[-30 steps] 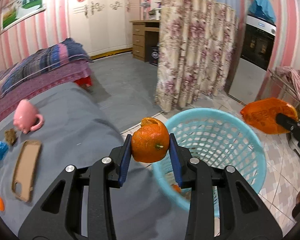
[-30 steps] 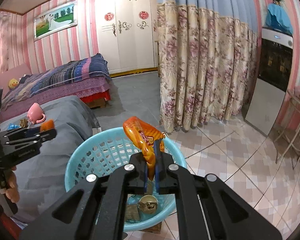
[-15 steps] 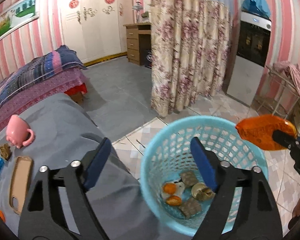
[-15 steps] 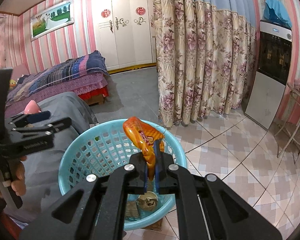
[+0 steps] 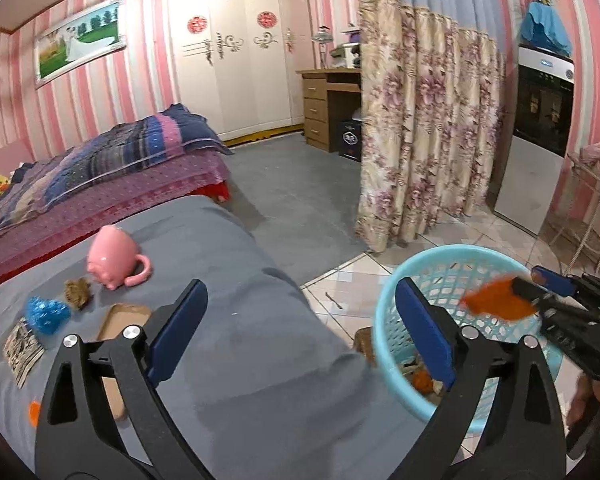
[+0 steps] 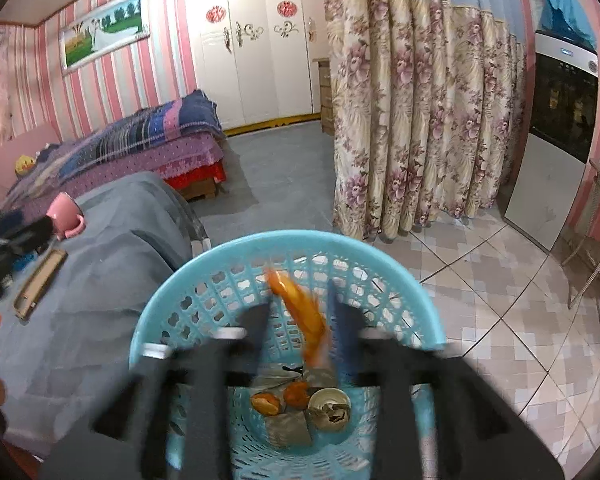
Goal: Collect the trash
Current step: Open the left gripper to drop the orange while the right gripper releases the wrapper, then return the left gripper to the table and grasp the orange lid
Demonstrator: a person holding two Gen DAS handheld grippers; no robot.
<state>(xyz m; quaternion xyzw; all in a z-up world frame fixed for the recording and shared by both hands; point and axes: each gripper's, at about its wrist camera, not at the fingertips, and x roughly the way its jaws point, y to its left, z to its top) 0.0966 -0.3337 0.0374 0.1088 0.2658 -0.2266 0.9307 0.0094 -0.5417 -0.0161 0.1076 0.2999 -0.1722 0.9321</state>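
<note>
Releasing step: orange crinkled snack wrapper going into the round turquoise plastic lattice basket.
Right hand-held gripper (image 6: 298,316): jaws have just been opening; now parted, blurred, no pad pressing the orange crinkled snack wrapper (image 6: 300,314), which hangs loose between them above the basket mouth.
Left hand-held gripper (image 5: 300,330): jaws have just been opening; now spread wide, nothing between them, over the grey-covered table (image 5: 236,320) beside the basket.
Basket (image 6: 168,296): round turquoise plastic lattice, on the tiled floor just beside the table edge; orange peel and other scraps lie at its bottom.
Doing it well: judged, keep the right jaws centred over the opening and apart until the wrapper drops clear; a light wrapper may cling to a pad or drift toward the rim.
Remaining trash: judged, brown crumpled scrap (image 5: 77,292), blue crinkled wrapper (image 5: 47,314) and small orange bit (image 5: 34,414) on the table.
Edges: pink ceramic mug (image 5: 114,258) and tan phone case (image 5: 118,316) lie near those scraps; avoid them.
Open room: bare grey cloth between left gripper and scraps; tiled floor beyond the basket.
</note>
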